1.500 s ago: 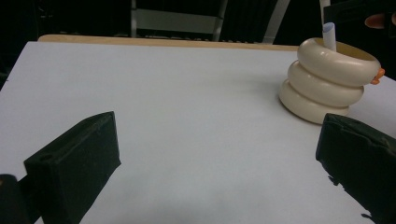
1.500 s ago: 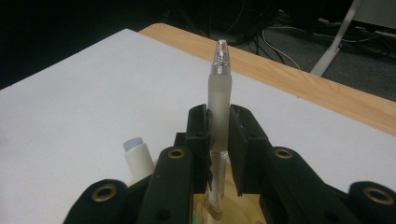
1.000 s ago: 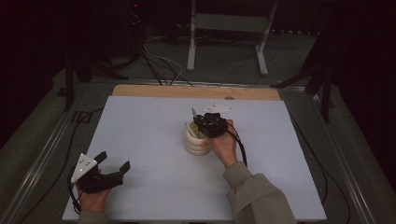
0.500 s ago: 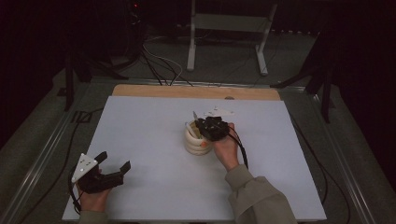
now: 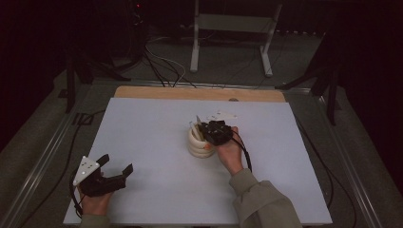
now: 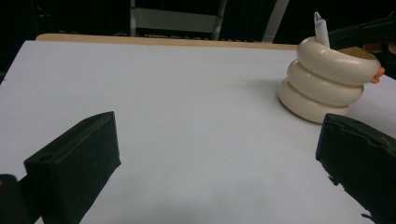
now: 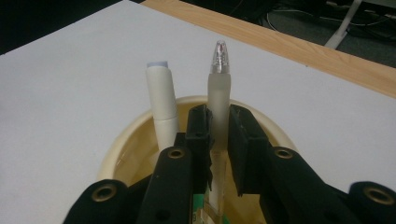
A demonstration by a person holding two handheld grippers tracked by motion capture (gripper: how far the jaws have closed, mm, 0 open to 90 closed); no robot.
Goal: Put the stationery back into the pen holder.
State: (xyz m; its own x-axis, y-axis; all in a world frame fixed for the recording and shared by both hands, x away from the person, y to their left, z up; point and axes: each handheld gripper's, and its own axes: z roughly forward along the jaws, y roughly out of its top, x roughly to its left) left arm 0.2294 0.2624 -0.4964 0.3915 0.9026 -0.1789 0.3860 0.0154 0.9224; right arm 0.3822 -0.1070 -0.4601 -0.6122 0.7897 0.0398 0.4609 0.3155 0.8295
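Left tool [image 5: 116, 172] rests low on the bench [image 5: 142, 128], jaws spread wide, holding nothing. Mid-bench stands a cream ringed pen holder [image 5: 198, 142] with a white marker [image 7: 161, 100] upright inside. Right tool [image 7: 219, 123] sits over the holder, jaws clamped on a frosted clear-tipped pen [image 7: 218, 84].
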